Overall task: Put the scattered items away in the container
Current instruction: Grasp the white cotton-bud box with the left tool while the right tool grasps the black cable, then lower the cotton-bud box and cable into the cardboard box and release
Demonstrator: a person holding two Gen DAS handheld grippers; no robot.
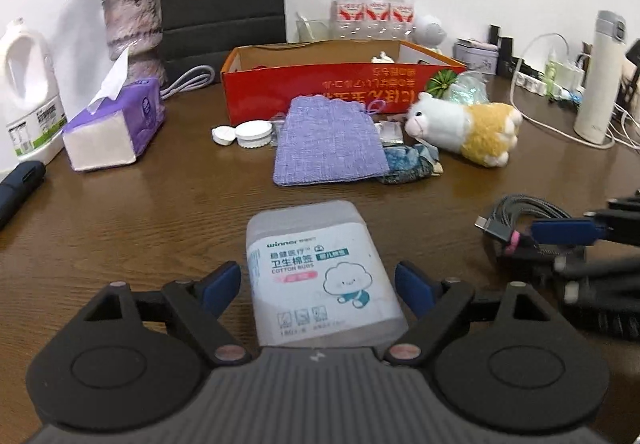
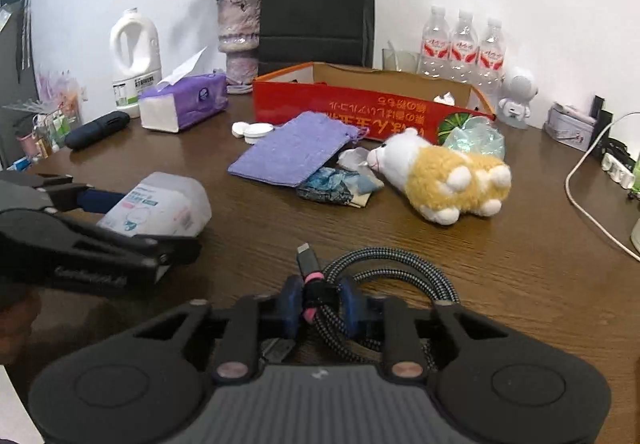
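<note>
Container first: the red cardboard box [image 1: 344,91] lies open-topped at the far side of the brown surface [image 1: 160,211], toward twelve o'clock in both wrist views, with a little already showing inside it, though what that is cannot be told. Most of the scattered things are not yet in it. Just in front of its near wall lie a purple cloth pouch [image 1: 328,139], two white round lids [image 1: 244,133] at about ten o'clock from the pouch, a crumpled blue wrapper [image 1: 408,163] and a plush toy [image 1: 464,123] on its side at about two o'clock.

The step in hand looks like a double pick-up. The left claw [image 1: 318,282] straddles a translucent cotton-bud box [image 1: 320,272] lying near the front of the surface; its blue pads [image 1: 222,282] stand just beside the box's flanks with a sliver of gap on each side, so it is released, not yet gripping. The right claw [image 2: 320,304] is clenched on a coiled braided cable [image 2: 384,284], its pads pressing the bundle where a dark strap binds it, the plug sticking out toward twelve o'clock.

Next, as I judge it, the left claw needs to close squarely on the box's smooth sides, low enough that it does not squirt out, then both loads want lifting clear and carrying toward twelve o'clock, over the pouch and toy, to be let go above the red box's open top.
</note>
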